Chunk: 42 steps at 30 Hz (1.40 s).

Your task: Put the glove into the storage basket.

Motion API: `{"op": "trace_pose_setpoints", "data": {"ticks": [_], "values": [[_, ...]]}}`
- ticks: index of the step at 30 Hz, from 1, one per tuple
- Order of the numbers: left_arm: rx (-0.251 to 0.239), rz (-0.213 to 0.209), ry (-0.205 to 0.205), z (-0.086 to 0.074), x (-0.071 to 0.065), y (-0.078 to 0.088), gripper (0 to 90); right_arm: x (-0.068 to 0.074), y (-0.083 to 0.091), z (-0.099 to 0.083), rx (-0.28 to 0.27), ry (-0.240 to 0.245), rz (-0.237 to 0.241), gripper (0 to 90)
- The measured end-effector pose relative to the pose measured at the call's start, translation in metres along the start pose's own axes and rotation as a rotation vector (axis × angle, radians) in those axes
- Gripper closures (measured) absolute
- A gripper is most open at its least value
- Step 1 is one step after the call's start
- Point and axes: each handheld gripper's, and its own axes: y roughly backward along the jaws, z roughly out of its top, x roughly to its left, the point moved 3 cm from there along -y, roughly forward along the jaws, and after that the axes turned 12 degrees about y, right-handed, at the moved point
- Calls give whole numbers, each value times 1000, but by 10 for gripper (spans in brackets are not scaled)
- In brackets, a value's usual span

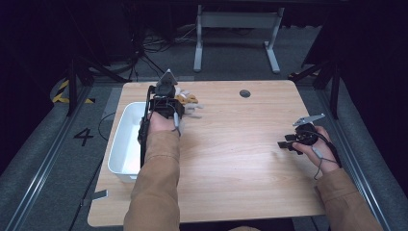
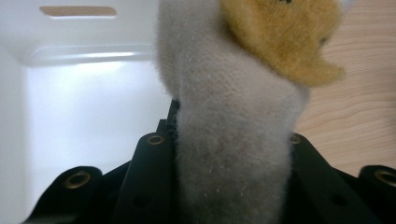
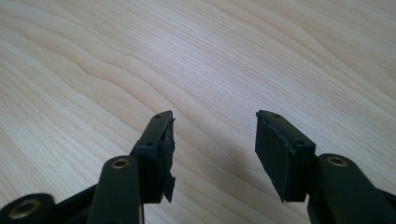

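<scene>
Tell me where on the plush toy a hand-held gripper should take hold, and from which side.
Grip the plush toy by its long grey limb, as the left hand-held gripper does now. That part is narrow and soft, so the jaws close around it, probably best coming from its free end; the fuller yellow part looks harder to pinch.

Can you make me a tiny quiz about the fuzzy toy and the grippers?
1. True or false: the left gripper is shut on the plush toy.
2. What lies under the right gripper? A) white bin B) bare wooden table C) a cup
3. Fill in: the white bin sits at the table's ____ edge in the high view.

Key: 1 true. 2 B; its jaws stand apart, nothing between them. 3 left.
</scene>
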Motion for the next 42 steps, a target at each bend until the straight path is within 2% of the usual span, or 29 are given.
{"op": "trace_pose_setpoints", "data": {"ticks": [4,9,15,17,22,24,32,36,42], "values": [[-9,13,2,-1,8,3,707,4,-1,2,5,17,7,482],[-20,24,38,-2,25,6,706,3,0,1,12,14,3,482],[-28,34,50,-4,40,7,704,4,-1,0,9,13,16,469],[-33,37,71,-3,48,7,704,4,-1,0,12,15,15,469],[-46,47,81,-5,54,5,703,4,-1,0,10,17,15,469],[-59,48,75,-7,55,2,703,5,-3,0,13,21,19,468],[-71,43,117,-13,74,-10,702,9,-5,0,26,29,22,467],[-70,43,122,-16,80,-16,702,9,-6,0,32,31,22,467],[-56,26,143,-25,89,-34,701,14,-7,2,34,48,28,466]]}}
